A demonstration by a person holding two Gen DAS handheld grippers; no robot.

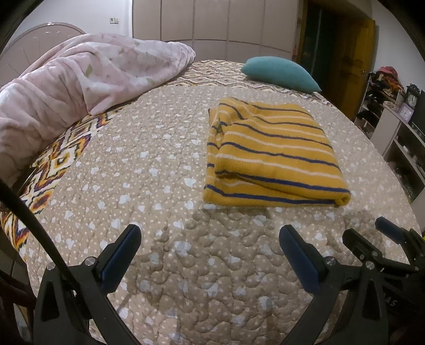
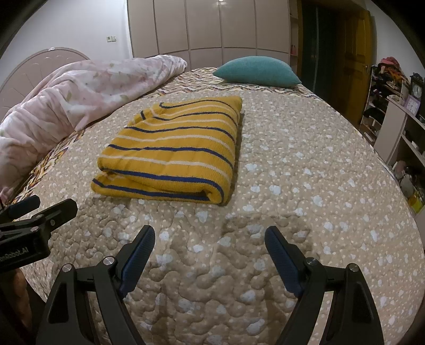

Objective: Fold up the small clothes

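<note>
A yellow knit garment with blue and white stripes (image 1: 268, 154) lies folded into a thick rectangle on the beige quilted bedspread (image 1: 148, 185). It also shows in the right wrist view (image 2: 172, 151). My left gripper (image 1: 209, 233) is open and empty, hovering above the quilt, short of the garment's near edge. My right gripper (image 2: 209, 236) is open and empty, also short of the garment and to its right. The right gripper shows at the right edge of the left wrist view (image 1: 372, 238). The left gripper shows at the left edge of the right wrist view (image 2: 37, 209).
A pink blanket (image 1: 66, 87) is heaped at the left by the headboard. A teal pillow (image 1: 279, 73) lies at the far side of the bed. Shelves with clocks and clutter (image 1: 403, 127) stand to the right. A wardrobe (image 1: 212, 24) and a door (image 1: 348, 61) are behind.
</note>
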